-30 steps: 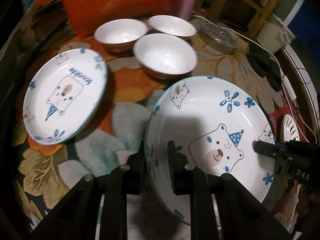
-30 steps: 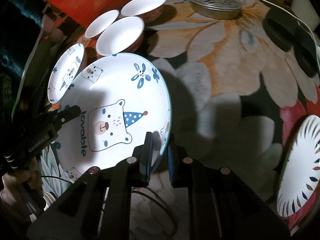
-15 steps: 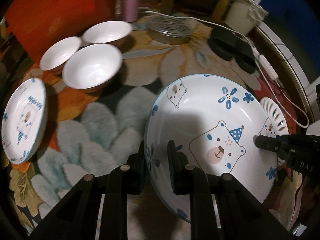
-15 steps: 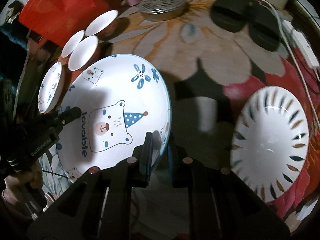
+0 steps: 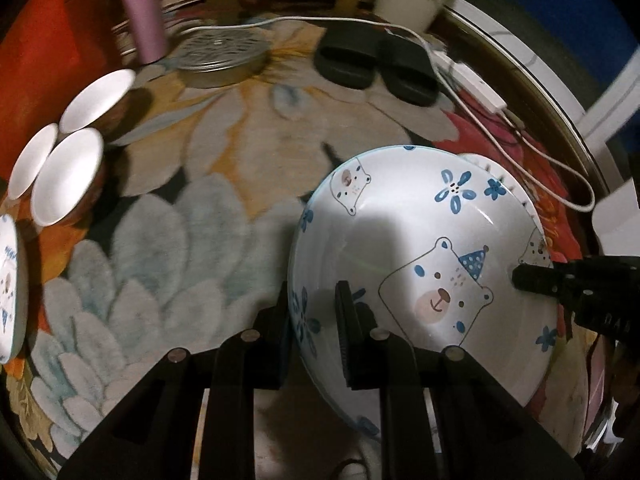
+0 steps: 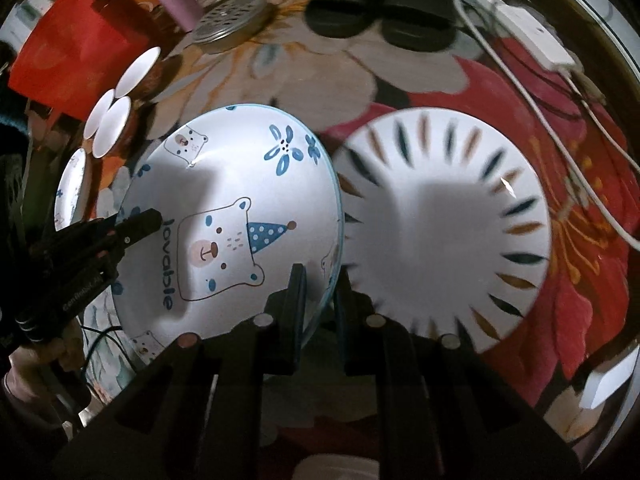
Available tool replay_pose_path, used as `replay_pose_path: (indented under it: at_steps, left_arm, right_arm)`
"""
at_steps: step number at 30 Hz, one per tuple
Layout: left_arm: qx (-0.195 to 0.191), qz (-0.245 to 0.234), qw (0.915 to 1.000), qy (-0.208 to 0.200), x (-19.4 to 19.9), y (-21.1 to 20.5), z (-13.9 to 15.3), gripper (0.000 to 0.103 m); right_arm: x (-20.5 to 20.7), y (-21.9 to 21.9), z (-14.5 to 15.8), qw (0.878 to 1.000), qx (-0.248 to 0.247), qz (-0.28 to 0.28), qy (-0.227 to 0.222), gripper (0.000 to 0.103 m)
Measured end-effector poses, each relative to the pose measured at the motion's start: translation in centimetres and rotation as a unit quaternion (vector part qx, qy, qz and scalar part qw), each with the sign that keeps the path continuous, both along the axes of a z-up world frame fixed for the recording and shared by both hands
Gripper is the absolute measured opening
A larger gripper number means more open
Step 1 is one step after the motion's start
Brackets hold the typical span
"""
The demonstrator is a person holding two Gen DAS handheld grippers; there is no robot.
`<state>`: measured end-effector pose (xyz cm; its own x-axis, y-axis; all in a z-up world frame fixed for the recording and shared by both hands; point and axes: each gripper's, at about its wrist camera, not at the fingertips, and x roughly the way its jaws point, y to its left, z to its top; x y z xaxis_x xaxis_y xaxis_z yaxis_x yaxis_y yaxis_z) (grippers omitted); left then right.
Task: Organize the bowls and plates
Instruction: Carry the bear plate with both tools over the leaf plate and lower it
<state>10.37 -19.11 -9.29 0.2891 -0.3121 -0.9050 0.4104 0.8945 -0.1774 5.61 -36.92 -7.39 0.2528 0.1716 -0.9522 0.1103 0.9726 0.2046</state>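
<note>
Both claws pinched the same bear plate [image 5: 420, 264] by opposite edges: the left claw [image 5: 314, 320] gripped its near-left rim, one finger under and one over, while the right claw [image 6: 320, 296] clamped the rim on the far side, its tip showing in the left view as a dark bar on the plate's right edge. The plate hung tilted above the floral rug [image 5: 168, 240], partly overlapping the striped plate [image 6: 448, 232] lying just beside and below it. Three white bowls [image 5: 64, 176] sat clustered well apart to the left, near a second bear plate [image 5: 8, 280].
</note>
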Motion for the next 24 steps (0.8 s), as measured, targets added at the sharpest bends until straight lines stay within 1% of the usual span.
replay_pose_path:
  at_steps: [8, 20, 24]
  left_arm:
    - [0.005, -0.044, 0.999, 0.004, -1.2, -5.3, -0.7, 0.018]
    - [0.02, -0.085, 0.9961, 0.0, -1.6, -11.4, -1.7, 0.018]
    - [0.03, -0.092, 0.9953, -0.002, -1.7, -12.6, -2.0, 0.018]
  right_arm:
    - [-2.0, -4.7, -0.3, 0.999, -0.003, -0.032, 0.011, 0.014]
    - [-3.9, -10.0, -1.2, 0.997, -0.005, -0.071, 0.019, 0.014]
    - [-4.2, -11.6, -1.6, 0.996, -0.004, -0.084, 0.019, 0.014]
